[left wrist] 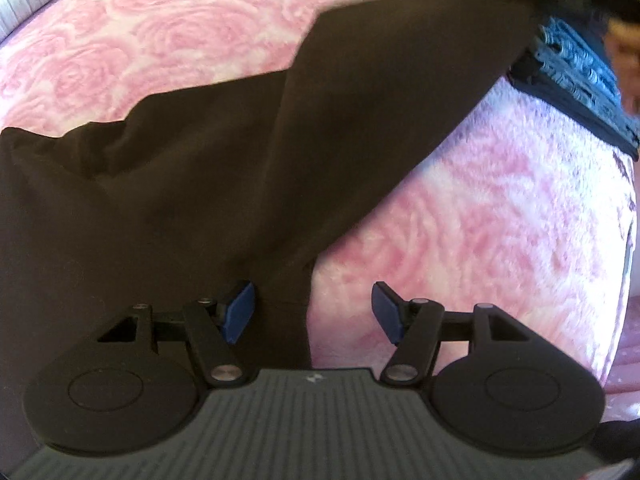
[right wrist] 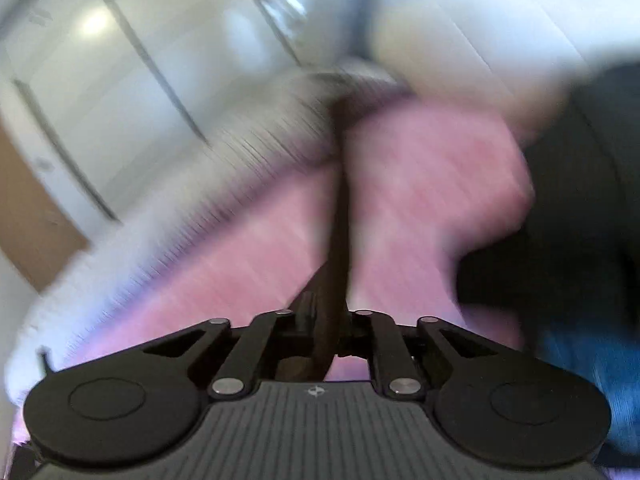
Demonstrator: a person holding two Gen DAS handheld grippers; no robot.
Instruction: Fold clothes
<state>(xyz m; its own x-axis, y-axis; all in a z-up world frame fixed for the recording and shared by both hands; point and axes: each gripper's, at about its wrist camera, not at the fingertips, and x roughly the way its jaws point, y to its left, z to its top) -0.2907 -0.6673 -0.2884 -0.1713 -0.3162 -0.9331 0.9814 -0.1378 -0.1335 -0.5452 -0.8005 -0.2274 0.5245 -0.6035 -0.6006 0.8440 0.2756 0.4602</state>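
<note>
Blue pads (left wrist: 240, 312) tip the left gripper (left wrist: 313, 312), whose jaws stand wide apart with nothing pinched; a strip of the dark brown garment (left wrist: 208, 184) passes between them, nearer the left pad, though contact cannot be judged. Beyond the fingers, the garment spreads over the pink rose-patterned blanket (left wrist: 500, 216), covering the left and centre of the left wrist view and rising as a taut band toward the upper right. There it meets the blurred right gripper (left wrist: 568, 56), with a hand (left wrist: 628, 60) partly visible behind it. In the right wrist view, the right gripper (right wrist: 324, 324) has its jaws drawn together on a narrow fold of the garment (right wrist: 340, 216), which runs straight away from the fingers, stretched above the blanket (right wrist: 420, 168). Farther off, heavily motion-blurred, lie a grey ribbed surface (right wrist: 276, 120) and white panelled doors (right wrist: 132, 64).
</note>
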